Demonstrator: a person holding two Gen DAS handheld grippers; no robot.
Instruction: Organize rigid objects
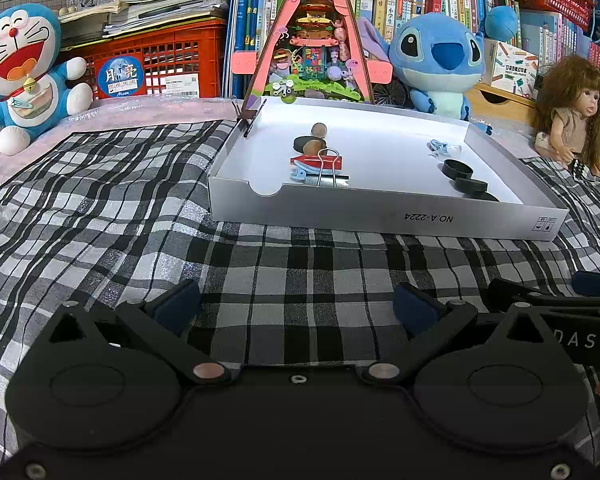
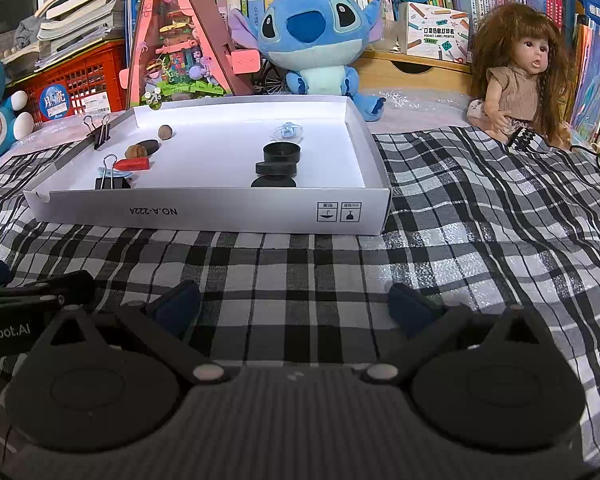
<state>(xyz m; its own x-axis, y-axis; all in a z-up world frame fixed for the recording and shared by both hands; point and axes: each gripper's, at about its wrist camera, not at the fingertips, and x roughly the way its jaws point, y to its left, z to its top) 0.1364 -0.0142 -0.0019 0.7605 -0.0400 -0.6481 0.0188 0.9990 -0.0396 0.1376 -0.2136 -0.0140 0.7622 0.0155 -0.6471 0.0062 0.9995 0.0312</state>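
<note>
A shallow white box lid (image 1: 380,216) (image 2: 220,212) lies on the checked cloth ahead of both grippers. Inside it sit brown pebbles (image 1: 319,130) (image 2: 165,131), a red piece (image 1: 318,161) (image 2: 132,164), a binder clip (image 1: 327,178) (image 2: 110,180), black rings (image 1: 457,168) (image 2: 281,152) and a clear blue clip (image 1: 438,146) (image 2: 286,131). Another binder clip (image 2: 99,132) grips the lid's left wall. My left gripper (image 1: 296,306) is open and empty, low over the cloth. My right gripper (image 2: 294,304) is open and empty beside it.
A Doraemon plush (image 1: 20,76), a Stitch plush (image 2: 314,40), a pink A-frame model (image 1: 316,40), a doll (image 2: 518,76), a red crate (image 1: 160,60) and bookshelves stand behind the lid. The checked cloth (image 2: 480,216) covers the surface.
</note>
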